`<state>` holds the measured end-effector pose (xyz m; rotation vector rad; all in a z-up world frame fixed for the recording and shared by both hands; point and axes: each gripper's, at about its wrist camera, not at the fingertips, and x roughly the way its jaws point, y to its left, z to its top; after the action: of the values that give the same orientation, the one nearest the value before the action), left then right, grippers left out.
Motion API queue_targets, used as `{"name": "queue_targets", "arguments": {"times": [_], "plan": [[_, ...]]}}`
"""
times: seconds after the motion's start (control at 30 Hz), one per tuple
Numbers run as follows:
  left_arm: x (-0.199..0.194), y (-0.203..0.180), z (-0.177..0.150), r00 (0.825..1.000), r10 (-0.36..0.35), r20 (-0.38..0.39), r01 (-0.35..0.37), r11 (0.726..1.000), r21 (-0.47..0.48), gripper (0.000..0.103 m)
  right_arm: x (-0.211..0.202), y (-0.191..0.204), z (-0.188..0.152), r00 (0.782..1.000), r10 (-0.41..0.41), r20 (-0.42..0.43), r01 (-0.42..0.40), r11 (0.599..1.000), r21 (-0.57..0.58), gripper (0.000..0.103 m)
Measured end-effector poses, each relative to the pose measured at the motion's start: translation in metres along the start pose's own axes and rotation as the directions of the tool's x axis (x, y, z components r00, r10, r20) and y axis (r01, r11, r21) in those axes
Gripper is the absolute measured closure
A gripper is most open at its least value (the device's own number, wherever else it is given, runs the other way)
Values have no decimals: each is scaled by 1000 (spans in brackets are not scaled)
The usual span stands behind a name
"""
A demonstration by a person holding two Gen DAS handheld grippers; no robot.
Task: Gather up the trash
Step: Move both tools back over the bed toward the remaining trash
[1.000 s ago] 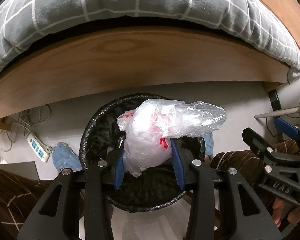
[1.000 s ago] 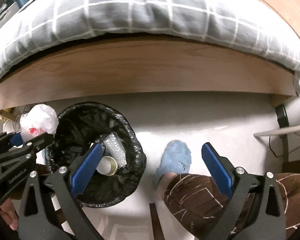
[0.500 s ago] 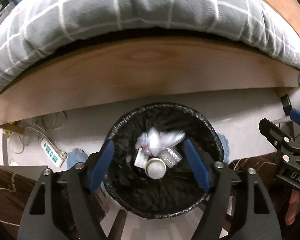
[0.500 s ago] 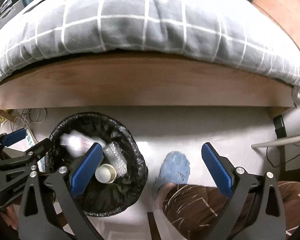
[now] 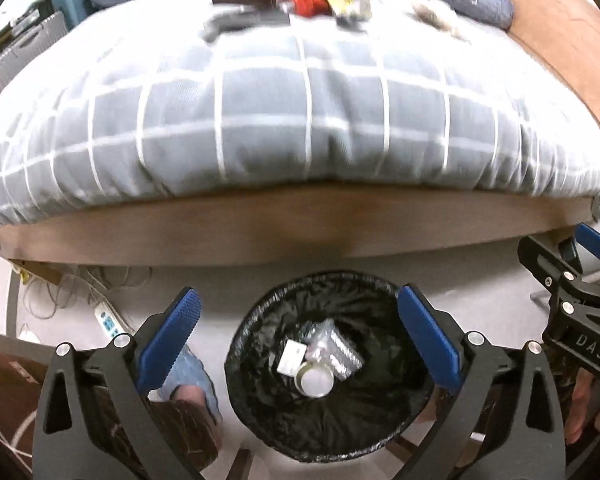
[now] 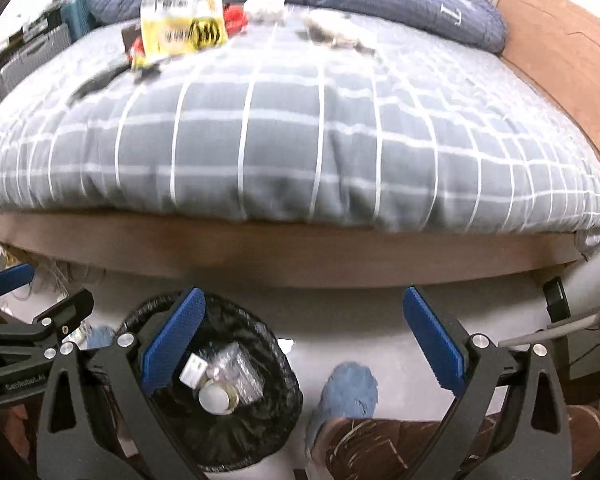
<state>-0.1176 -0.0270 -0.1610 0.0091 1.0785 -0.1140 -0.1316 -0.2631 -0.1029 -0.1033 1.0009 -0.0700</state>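
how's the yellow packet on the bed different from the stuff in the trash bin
The yellow packet is bright, printed, and lies on the checked duvet, not yet collected. The clear crumpled plastic is see-through and already sits inside the black-lined bin on the floor. Both look like packaging waste.

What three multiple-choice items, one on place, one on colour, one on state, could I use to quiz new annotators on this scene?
1. Where does the bin stand?
A. on the bed
B. on the floor beside the bed
C. on a chair

2. What colour is the bin's liner?
A. white
B. blue
C. black

3. How is the left gripper?
A. open and empty
B. shut on a bag
C. shut on a cup

Answers:
1 B: the bin sits on the pale floor below the bed frame.
2 C: the crinkled liner is black in both views.
3 A: its blue pads stand wide apart with nothing between them.
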Motion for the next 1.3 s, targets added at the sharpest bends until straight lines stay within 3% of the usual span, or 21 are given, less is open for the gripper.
{"name": "queue_targets", "arguments": {"times": [0.2, 0.63, 1.0, 1.3], "plan": [[-29, 3, 19, 996, -23, 90, 24, 1000, -7, 6, -26, -4, 21, 995, -3, 100, 2, 1000, 9, 8], [-65, 17, 43, 983, -12, 184, 21, 999, -46, 6, -74, -9, 46, 966, 5, 259, -7, 1000, 4, 8], [-69, 26, 71, 972, 16, 232, -1, 998, -65, 6, -71, -17, 84, 940, -28, 341, 21, 1000, 23, 8], [-58, 32, 101, 967, 34, 254, -16, 997, -72, 6, -46, -25, 115, 939, -59, 339, 46, 998, 45, 8]]}}
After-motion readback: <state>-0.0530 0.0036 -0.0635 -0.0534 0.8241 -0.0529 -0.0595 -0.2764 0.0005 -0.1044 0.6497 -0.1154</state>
